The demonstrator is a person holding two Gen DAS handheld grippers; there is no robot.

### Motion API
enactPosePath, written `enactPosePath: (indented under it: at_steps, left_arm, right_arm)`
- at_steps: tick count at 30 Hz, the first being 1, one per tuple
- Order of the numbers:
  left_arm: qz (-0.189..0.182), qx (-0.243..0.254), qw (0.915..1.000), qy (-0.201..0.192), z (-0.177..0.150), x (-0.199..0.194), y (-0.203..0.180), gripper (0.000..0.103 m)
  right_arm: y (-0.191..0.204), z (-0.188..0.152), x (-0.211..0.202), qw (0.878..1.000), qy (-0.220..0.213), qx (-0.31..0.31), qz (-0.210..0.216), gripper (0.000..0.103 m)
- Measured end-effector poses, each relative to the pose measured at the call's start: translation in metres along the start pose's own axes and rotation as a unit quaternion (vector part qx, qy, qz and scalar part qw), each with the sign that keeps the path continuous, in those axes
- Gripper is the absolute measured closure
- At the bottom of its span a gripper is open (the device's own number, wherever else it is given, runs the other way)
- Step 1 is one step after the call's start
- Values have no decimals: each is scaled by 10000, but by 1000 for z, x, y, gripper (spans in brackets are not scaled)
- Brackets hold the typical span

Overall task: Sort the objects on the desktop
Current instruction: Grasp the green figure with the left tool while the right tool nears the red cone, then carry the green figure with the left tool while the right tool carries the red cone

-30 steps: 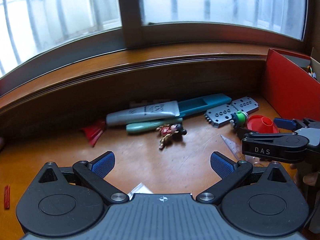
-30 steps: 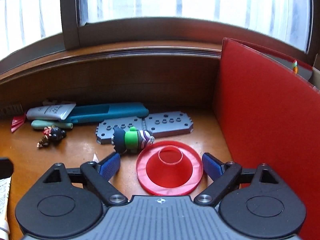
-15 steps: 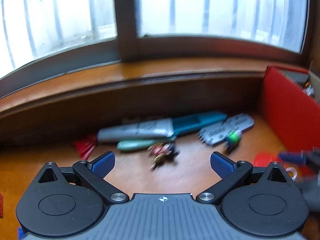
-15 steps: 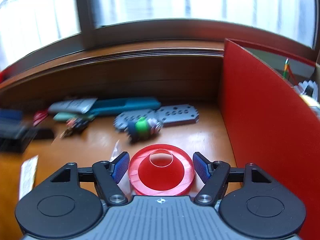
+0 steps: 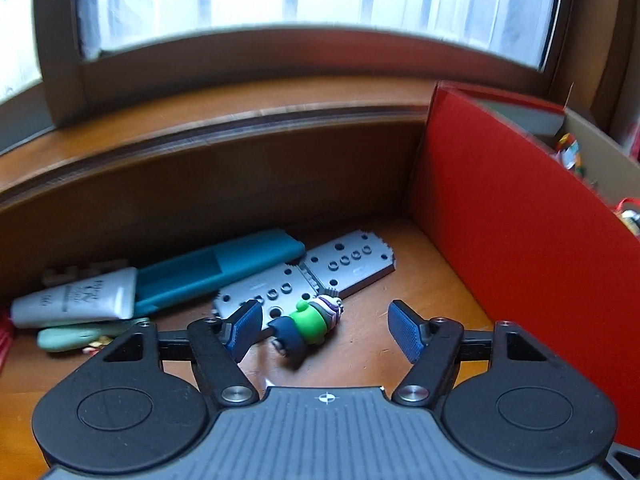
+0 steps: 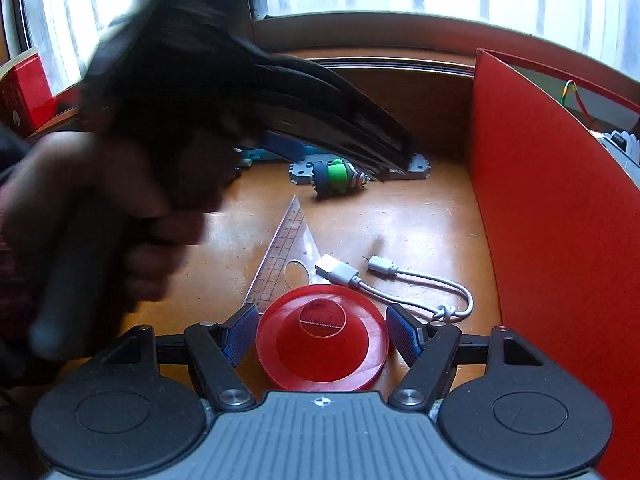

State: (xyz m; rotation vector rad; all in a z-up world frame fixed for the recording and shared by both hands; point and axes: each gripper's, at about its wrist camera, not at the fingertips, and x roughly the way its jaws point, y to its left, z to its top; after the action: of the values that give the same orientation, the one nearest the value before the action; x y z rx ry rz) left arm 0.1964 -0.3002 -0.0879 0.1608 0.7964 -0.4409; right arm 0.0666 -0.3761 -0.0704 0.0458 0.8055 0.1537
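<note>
Right tongs (image 6: 322,338) have lifted the red cone (image 6: 322,340), clamped at its rim (light, stiff, slippery) beside the red box (image 6: 540,200); left tongs (image 5: 326,330) gape empty.

Before your right gripper (image 6: 322,334), the funnel (image 6: 322,340) sits between its fingers; the ruler (image 6: 282,252) lies behind it, the cable (image 6: 404,280) to its right, the box wall (image 6: 540,200) further right.
</note>
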Motion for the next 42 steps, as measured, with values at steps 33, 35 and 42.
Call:
enactPosePath:
  at_steps: [33,35,42]
  left_arm:
    - [146,-21,9884,-1515,15,-168,5,81]
    - [126,24,9874,-1578,20,-173,-3,81]
    - [-325,190,9868,-1577,44,-166,-39,81]
  right_arm:
    - [25,19,-79,9924,-1050,-590,256,31]
    - [25,23,-91,9910,-1149,-632,264,31]
    - [10,31,-124,9870,-1429,-735,83,31]
